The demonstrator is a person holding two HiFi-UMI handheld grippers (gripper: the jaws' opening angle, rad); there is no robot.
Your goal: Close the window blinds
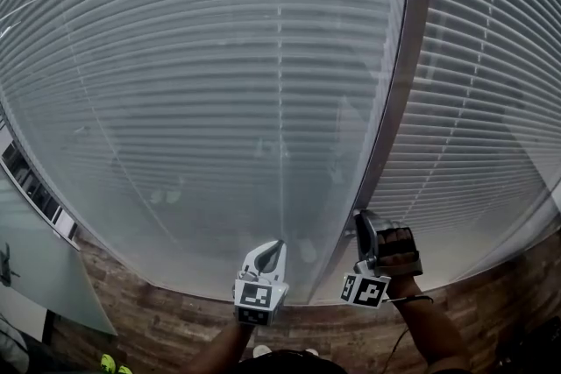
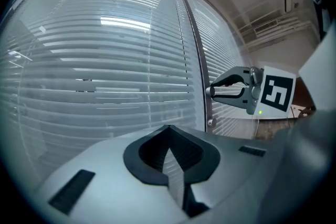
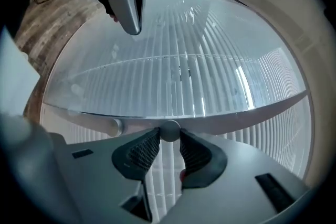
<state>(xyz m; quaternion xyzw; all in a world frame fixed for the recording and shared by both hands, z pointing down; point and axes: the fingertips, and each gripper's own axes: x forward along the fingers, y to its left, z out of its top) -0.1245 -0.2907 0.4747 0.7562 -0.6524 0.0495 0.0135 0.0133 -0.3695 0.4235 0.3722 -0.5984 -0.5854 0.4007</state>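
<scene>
White slatted blinds (image 1: pixel 219 83) hang behind glass, and a second panel of blinds (image 1: pixel 491 101) lies right of a grey frame post (image 1: pixel 399 118). My right gripper (image 1: pixel 364 228) is up against that post. In the right gripper view its pads are shut on a small round grey knob (image 3: pixel 169 130) on the post. A second knob (image 3: pixel 115 125) sits just beside it. My left gripper (image 1: pixel 272 251) hovers in front of the left glass pane with its jaws shut and nothing between them (image 2: pixel 168 128). The left gripper view shows the right gripper (image 2: pixel 210 92) at the post.
Wood-pattern floor (image 1: pixel 175 328) runs along the foot of the glass wall. An angled glass panel (image 1: pixel 44 276) stands at the lower left. Yellow-green shoes (image 1: pixel 110 363) show at the bottom edge. A ceiling vent (image 2: pixel 273 26) is above the right panel.
</scene>
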